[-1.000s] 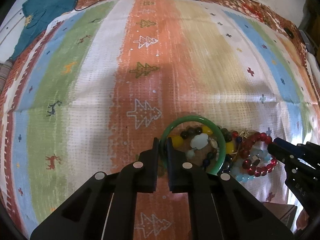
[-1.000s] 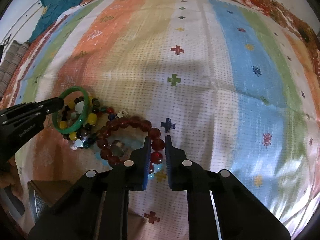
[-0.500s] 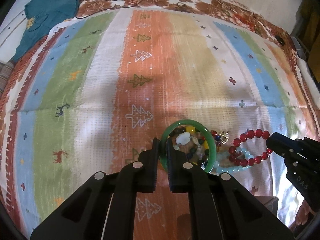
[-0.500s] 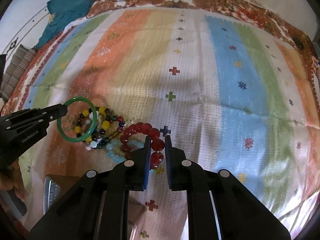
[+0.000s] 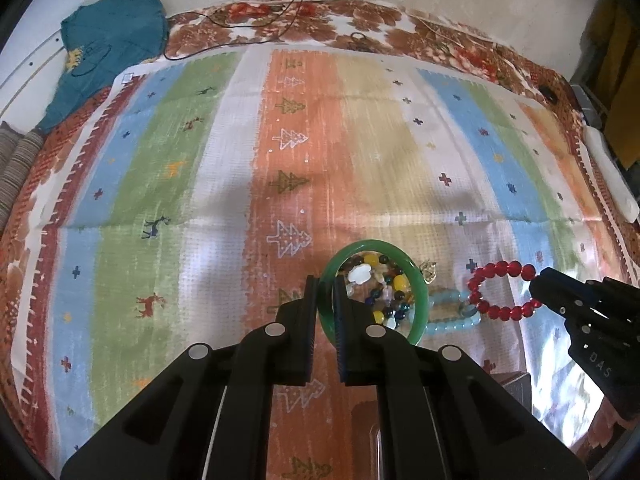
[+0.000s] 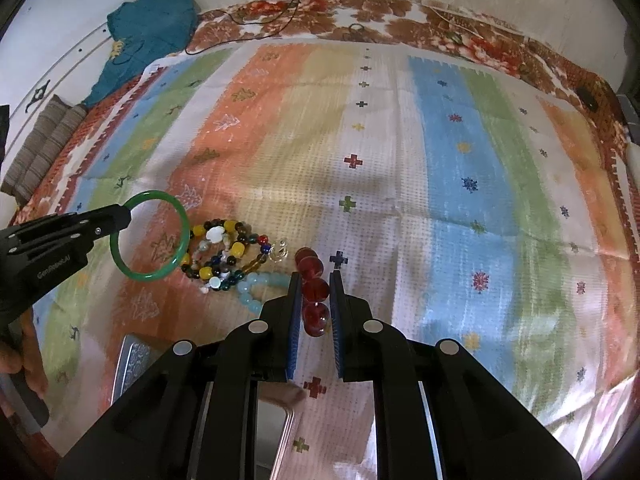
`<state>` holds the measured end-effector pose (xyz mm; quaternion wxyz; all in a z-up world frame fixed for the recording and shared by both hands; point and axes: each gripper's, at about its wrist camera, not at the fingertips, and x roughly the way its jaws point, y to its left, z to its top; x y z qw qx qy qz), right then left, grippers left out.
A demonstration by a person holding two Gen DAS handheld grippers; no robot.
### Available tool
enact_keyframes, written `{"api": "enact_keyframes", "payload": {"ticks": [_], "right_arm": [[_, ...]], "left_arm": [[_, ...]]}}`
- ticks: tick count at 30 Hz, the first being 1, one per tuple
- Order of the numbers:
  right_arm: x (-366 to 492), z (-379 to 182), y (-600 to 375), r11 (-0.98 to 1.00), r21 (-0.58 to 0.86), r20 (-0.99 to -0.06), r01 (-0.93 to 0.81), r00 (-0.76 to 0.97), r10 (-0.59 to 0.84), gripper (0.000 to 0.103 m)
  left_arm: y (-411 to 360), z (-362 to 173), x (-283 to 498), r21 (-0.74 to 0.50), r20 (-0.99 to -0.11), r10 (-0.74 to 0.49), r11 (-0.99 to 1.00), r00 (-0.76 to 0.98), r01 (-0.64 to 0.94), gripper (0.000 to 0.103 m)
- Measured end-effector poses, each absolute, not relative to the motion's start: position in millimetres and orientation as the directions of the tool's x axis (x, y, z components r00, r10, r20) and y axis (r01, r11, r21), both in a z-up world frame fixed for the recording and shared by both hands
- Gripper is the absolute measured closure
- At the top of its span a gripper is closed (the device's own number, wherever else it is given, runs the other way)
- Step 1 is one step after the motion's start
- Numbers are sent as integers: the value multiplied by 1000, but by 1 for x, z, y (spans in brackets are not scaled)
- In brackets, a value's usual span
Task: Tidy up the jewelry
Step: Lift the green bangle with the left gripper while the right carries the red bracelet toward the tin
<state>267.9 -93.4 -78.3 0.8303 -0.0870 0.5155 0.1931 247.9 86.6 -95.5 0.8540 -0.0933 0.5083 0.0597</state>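
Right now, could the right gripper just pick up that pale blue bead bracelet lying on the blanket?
Probably not yet. The right gripper is shut on the red bead bracelet, so it has no free grip. The pale blue bracelet lies uncovered just to its left, so once the red one is set down, the way looks open.

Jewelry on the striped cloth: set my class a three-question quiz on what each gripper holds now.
1. True or false: the left gripper clamps the smooth green bangle.
2. The right gripper holds which? A) red bead bracelet B) pale blue bead bracelet C) multicoloured bead strand
3. Fill in: the small metal charm lies on the ___.

Key: 1 true; 2 A; 3 striped cloth.
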Motion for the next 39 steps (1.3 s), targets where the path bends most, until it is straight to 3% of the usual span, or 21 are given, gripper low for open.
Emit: {"api": "enact_keyframes", "payload": {"ticks": [31, 39], "right_arm": [[197, -3, -107, 890, 76, -784, -450, 525, 332, 89], [181, -6, -111, 887, 90, -783, -452, 518, 344, 89]], "left_arm": [[57, -35, 178, -168, -805, -79, 981, 588, -99, 95], [46, -29, 158, -153, -788, -73, 985, 611, -78, 95]]}}
